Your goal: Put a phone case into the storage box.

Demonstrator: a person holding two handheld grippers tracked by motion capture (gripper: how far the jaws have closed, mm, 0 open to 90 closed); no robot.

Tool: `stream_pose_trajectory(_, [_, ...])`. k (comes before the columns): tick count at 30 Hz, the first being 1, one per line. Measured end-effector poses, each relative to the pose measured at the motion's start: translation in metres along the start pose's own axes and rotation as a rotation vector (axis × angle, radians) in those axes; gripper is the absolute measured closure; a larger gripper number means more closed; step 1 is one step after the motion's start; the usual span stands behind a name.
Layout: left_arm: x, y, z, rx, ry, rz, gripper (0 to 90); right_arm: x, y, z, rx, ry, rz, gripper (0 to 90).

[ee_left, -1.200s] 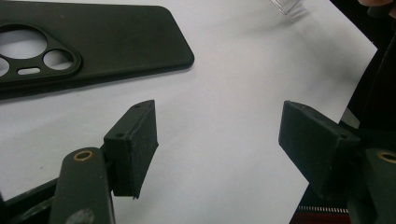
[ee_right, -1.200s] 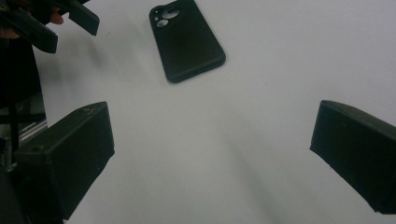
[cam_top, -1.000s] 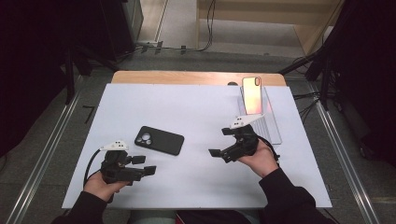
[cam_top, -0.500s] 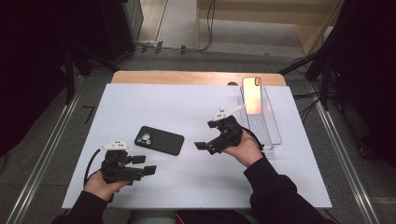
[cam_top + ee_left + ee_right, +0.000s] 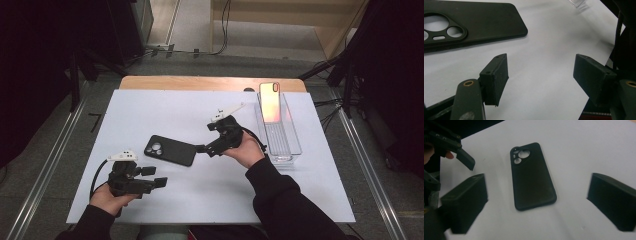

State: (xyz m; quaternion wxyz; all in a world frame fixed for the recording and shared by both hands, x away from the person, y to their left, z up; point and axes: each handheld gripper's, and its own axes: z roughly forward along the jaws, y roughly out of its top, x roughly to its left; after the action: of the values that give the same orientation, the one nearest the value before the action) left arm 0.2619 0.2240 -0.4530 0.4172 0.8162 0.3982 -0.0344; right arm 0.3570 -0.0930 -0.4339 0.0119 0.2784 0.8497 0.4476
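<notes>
The black phone case [image 5: 170,150] lies flat on the white table [image 5: 150,110], camera cutout facing up, untouched. The right gripper [image 5: 202,148] reaches toward it: in the high view its fingers point at the case's near short end and stand just beside it, not yet in contact. In the right gripper view the case [image 5: 532,176] lies ahead of and between the two fingers [image 5: 464,200], which are spread wide apart with nothing pressed between them; they have just been closing a little, with only bare table between them.

The left gripper [image 5: 157,177] rests low on the table, its fingers [image 5: 495,77] also spread apart and empty. From the left gripper view the case [image 5: 474,22] lies beyond the left finger, a short way off.

A phone [image 5: 270,102] leans upright at the far end of a clear tray [image 5: 285,142], behind the right hand and well apart from both sets of fingers.

Judging by this, the work is at its start: the approach to the case is nearly complete, but no grasp has been made. Closing on the case, lifting it, and whatever fitting with the phone follows all seem left to do.
</notes>
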Motion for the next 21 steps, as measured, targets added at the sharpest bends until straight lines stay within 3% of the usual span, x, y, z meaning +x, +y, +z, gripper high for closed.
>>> stream_pose_trajectory(4, [0.000,0.000,0.000,0.004,0.004,-0.001,28.0,0.002,0.008,0.008,0.000,0.000,-0.025,5.3])
stream_pose_trajectory(21, [0.000,0.000,0.000,0.002,0.000,-0.002,28.1,-0.003,0.025,0.051,0.035,0.035,-0.049,5.3])
